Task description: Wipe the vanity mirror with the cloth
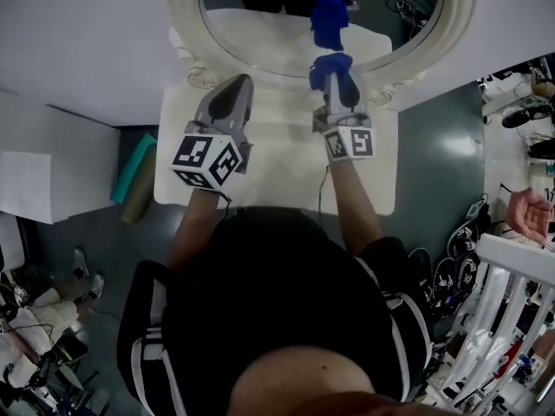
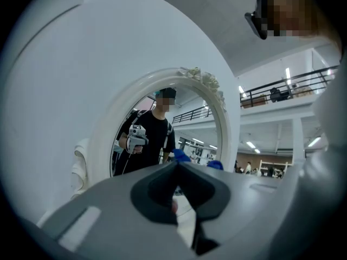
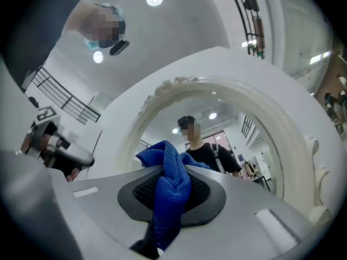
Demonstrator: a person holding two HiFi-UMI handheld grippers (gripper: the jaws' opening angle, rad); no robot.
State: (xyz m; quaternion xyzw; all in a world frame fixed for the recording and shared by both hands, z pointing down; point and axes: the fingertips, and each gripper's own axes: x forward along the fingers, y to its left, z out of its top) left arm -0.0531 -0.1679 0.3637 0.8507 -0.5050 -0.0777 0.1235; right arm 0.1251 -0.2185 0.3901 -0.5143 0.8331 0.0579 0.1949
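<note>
The vanity mirror (image 1: 321,24), oval in an ornate white frame, stands at the far edge of a white table (image 1: 277,180). My right gripper (image 1: 335,78) is shut on a blue cloth (image 1: 332,69), held just in front of the frame's lower rim; the glass reflects the cloth. In the right gripper view the cloth (image 3: 169,191) hangs bunched between the jaws of the right gripper (image 3: 172,173), with the mirror (image 3: 217,140) close ahead. My left gripper (image 1: 239,85) points at the frame's lower left, its jaws together and empty. In the left gripper view the left gripper (image 2: 176,166) faces the mirror (image 2: 162,134).
A teal rolled mat (image 1: 134,167) lies on the floor left of the table, beside a white box (image 1: 43,180). Cables, shoes and a white rack (image 1: 512,302) crowd the floor at the right. A white wall rises behind the mirror.
</note>
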